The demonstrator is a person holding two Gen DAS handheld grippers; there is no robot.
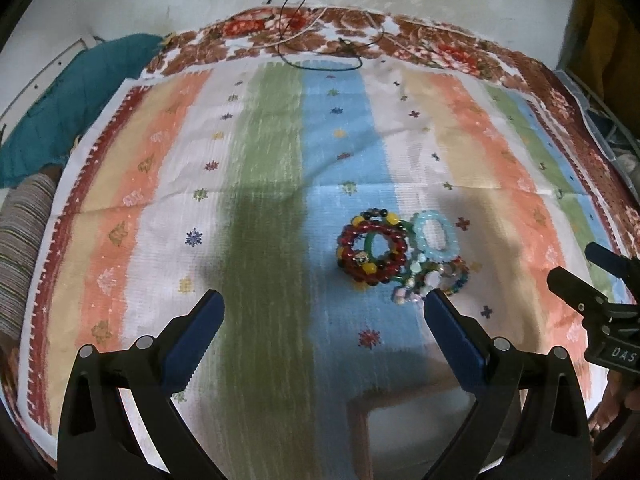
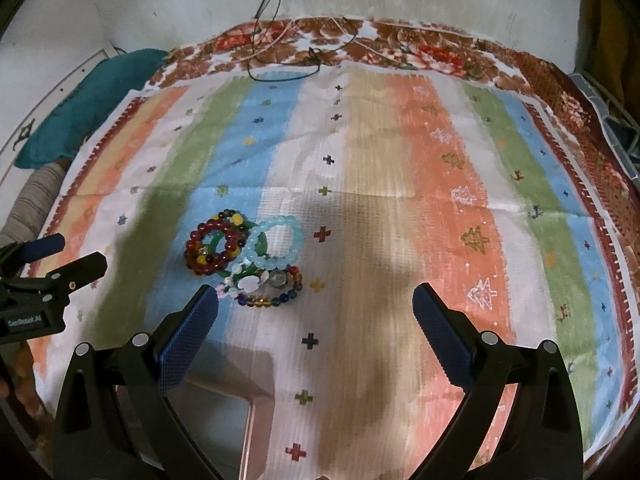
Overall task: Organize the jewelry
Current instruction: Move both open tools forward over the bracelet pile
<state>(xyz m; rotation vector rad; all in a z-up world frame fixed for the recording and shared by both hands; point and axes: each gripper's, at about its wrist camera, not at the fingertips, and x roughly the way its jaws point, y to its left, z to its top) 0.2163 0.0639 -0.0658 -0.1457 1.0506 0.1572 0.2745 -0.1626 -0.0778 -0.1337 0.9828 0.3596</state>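
Bracelets lie in one small heap on the striped cloth (image 1: 256, 152), where its blue band meets the white one. At least four can be counted, though the tangle at the near side hides the exact number. A dark red beaded bracelet (image 1: 362, 246) with a few yellow beads lies at the left of the heap, with a smooth green ring (image 1: 370, 240) showing through its middle. A pale blue bracelet (image 1: 434, 238) of round translucent beads touches it on the right. Nearest the camera, a multicoloured bead bracelet (image 2: 276, 300) lies mixed with pale, shell-like pieces (image 2: 250, 283).

Left gripper (image 1: 324, 306) is spread wide and holds nothing; the tip of its right finger sits just in front of the shell-like pieces, contact unclear. Right gripper (image 2: 316, 300) is likewise wide apart and empty, its left fingertip just beside the near edge of the heap. Both have black arms with blue, ribbed pads (image 2: 184, 344).

The cloth is coarse woven fabric in orange, green, blue and white bands with small stitched crosses, over a brown floral cover (image 2: 400, 46). Thin black cords (image 2: 280, 68) trail at the far edge.
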